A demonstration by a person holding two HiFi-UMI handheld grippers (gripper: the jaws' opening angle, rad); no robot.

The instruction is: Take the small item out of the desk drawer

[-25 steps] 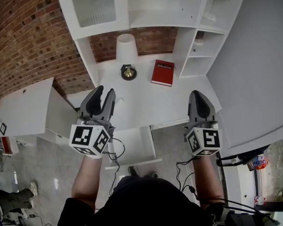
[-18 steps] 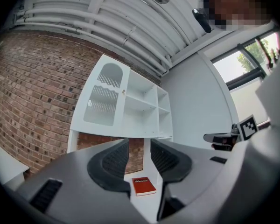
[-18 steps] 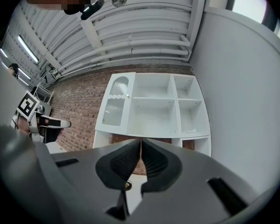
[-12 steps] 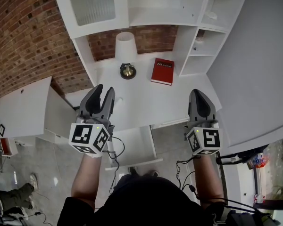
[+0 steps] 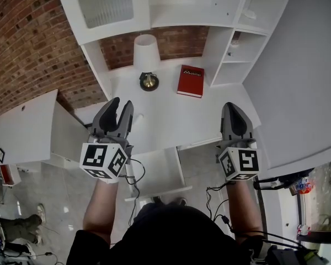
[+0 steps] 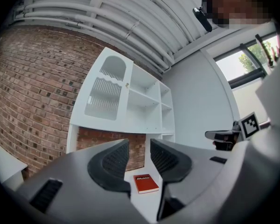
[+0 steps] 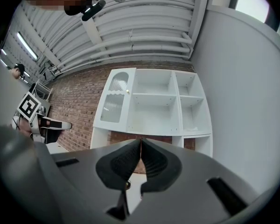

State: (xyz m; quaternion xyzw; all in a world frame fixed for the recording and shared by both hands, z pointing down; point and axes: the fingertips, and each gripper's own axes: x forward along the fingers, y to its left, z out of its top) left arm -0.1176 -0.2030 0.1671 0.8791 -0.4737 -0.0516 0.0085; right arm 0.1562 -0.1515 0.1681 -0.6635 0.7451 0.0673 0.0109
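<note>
A white drawer (image 5: pixel 156 170) is seen pulled out below the front edge of the white table (image 5: pixel 171 120), between the person's two forearms. Its inside shows plain white in the head view, and the small item cannot be made out there. The left claw (image 5: pixel 121 105) is held above the table's left front edge with its dark jaws parted. Nothing is gripped between them, and in the left gripper view (image 6: pixel 140 146) a red hardback book (image 6: pixel 145 183) is seen through the gap. The right claw (image 5: pixel 233 110) is held over the table's right front edge. Its jaws are pressed together tip to tip on nothing, as shown in the right gripper view (image 7: pixel 140 143). Further back on the table, the book (image 5: pixel 190 81) is laid flat just right of a brass-based lamp with a white shade (image 5: pixel 145 49), under a white shelving unit (image 5: pixel 193 7) set against a red brick wall (image 5: pixel 27 43).
</note>
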